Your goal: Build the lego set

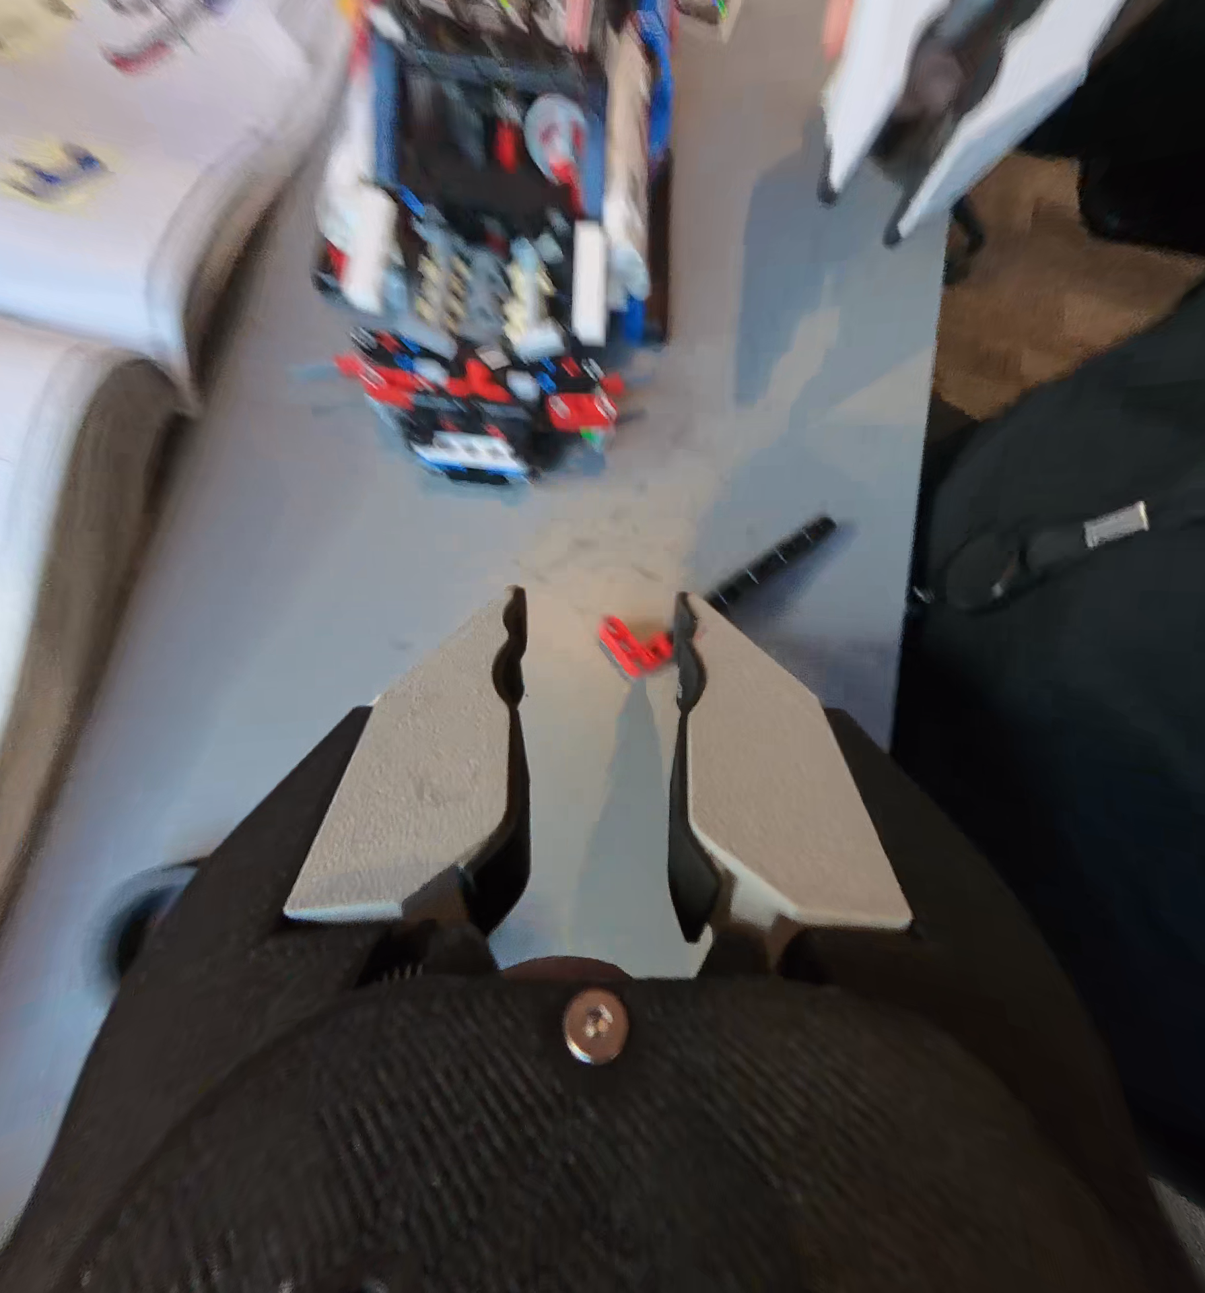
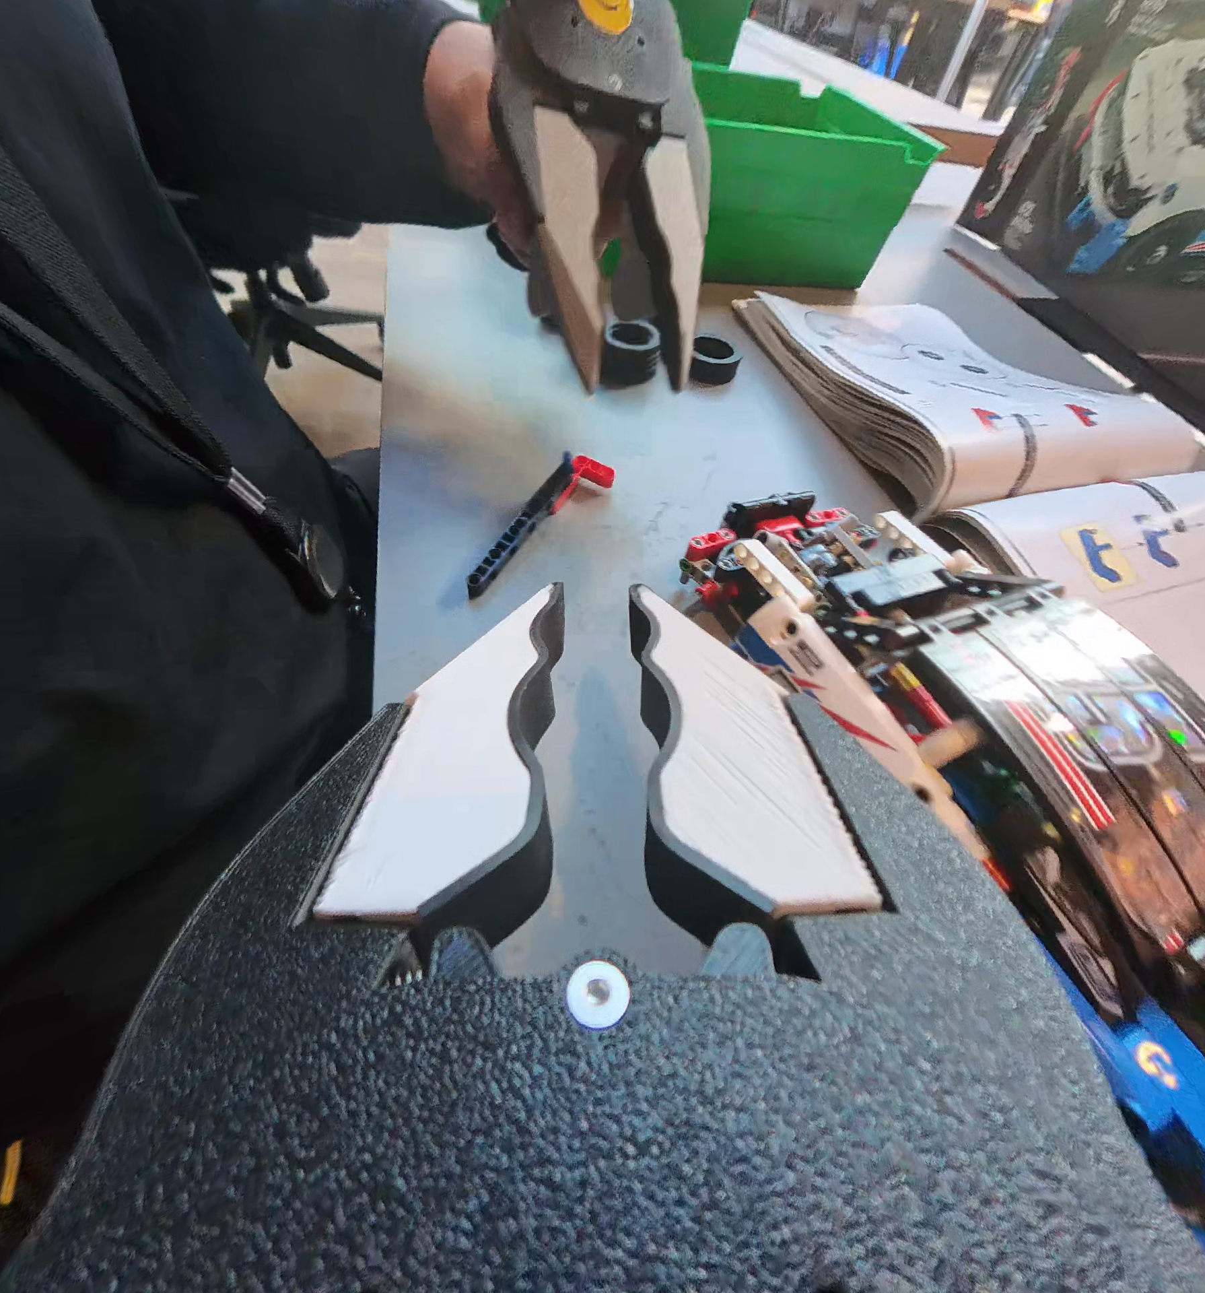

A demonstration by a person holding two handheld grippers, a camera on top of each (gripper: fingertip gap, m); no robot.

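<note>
A partly built lego car point(image 1: 495, 280) in black, white, red and blue stands on the grey table point(image 1: 271, 560); it also shows in the right wrist view point(image 2: 935, 665). A small red angled piece point(image 1: 635, 647) lies by a long black beam point(image 1: 774, 560) near the table's edge; both show in the right wrist view, the red piece point(image 2: 589, 472) at the far end of the beam point(image 2: 516, 532). My left gripper point(image 1: 600, 616) is open and empty, hovering over the red piece; it shows from the front point(image 2: 635, 381). My right gripper point(image 2: 596, 595) is open and empty, left of the car.
Two black tyres point(image 2: 631, 343) point(image 2: 715, 357) sit behind the left gripper. An open instruction booklet point(image 2: 935, 392) lies beyond the car, a green bin point(image 2: 795, 175) at the back, the set's box point(image 2: 1145, 140) at far right. A person in dark clothing point(image 2: 131, 490) sits at the table's edge. Spacing between my two grippers at the tips: around 15 centimeters. My left gripper is the nearer one to the red piece point(image 2: 589, 472): about 4 centimeters, against 15 centimeters. It is also in sight in the left wrist view point(image 1: 631, 642).
</note>
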